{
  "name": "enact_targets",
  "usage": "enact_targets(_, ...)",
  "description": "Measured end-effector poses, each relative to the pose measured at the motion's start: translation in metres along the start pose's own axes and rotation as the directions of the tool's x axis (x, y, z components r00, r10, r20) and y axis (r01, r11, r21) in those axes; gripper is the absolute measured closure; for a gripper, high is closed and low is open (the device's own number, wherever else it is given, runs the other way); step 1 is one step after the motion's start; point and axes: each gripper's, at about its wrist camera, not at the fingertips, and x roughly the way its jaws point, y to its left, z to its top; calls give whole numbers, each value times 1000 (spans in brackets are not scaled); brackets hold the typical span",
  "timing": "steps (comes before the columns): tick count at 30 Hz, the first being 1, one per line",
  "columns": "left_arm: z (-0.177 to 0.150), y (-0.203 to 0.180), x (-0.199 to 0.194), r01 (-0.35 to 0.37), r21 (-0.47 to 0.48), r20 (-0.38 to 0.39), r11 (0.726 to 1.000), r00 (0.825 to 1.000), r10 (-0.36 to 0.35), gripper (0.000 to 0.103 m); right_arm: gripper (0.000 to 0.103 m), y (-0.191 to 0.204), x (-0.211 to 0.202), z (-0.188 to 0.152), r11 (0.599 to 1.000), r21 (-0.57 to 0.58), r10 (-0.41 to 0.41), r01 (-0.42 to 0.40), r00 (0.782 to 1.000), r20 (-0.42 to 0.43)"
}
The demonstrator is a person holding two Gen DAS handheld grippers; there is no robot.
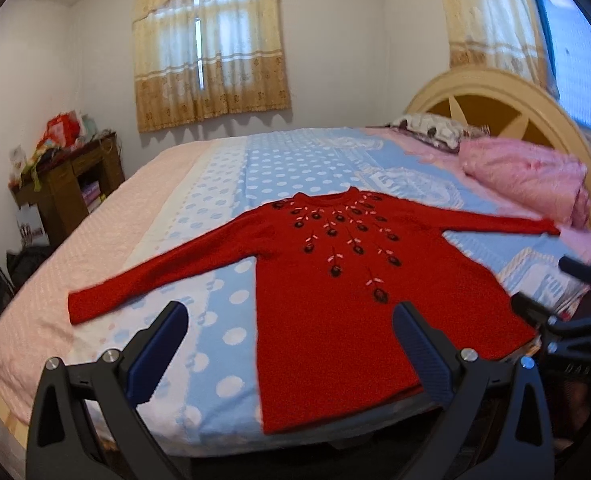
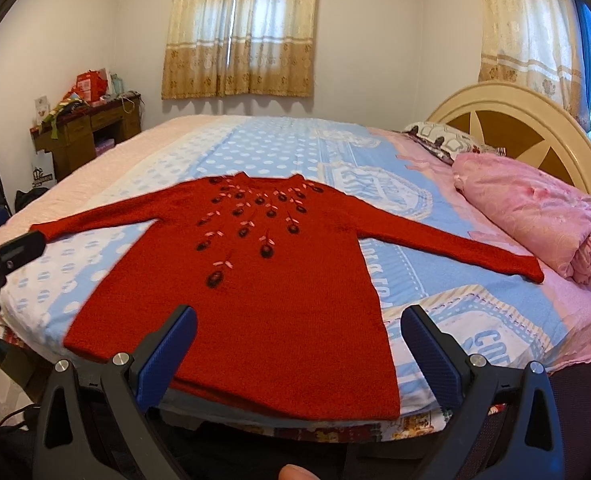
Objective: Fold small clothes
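A red knit sweater (image 1: 335, 300) with dark flower embroidery lies flat and face up on the bed, sleeves spread to both sides, hem at the near edge; it also shows in the right wrist view (image 2: 263, 288). My left gripper (image 1: 291, 320) is open and empty, held above the hem's left part. My right gripper (image 2: 299, 324) is open and empty above the hem's right part. The right gripper also shows at the right edge of the left wrist view (image 1: 567, 304), and the left gripper at the left edge of the right wrist view (image 2: 7, 260).
The bed (image 1: 279, 160) has a blue polka-dot and pink cover. A folded pink quilt (image 2: 535, 216) and a patterned pillow (image 2: 439, 136) lie by the cream headboard (image 2: 515, 120) at the right. A cluttered wooden desk (image 1: 71, 176) stands at the far left wall.
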Motion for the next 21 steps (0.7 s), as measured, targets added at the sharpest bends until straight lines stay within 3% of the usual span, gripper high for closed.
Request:
enact_targets(8,29,17,61,-100,124,-26,987,994,104,0,1,-43,70,10,997,53,-45,50,994,-100)
enact_targets(13,49,32,107,-124,112,-67,986,989,132,0,1,-77,106,22,991,108,-63,79,988,-144)
enact_targets(21,68,40,167,-95,62,-116,994,988,101,0,1,-146,140,39,962,223,-120,158,977,-175)
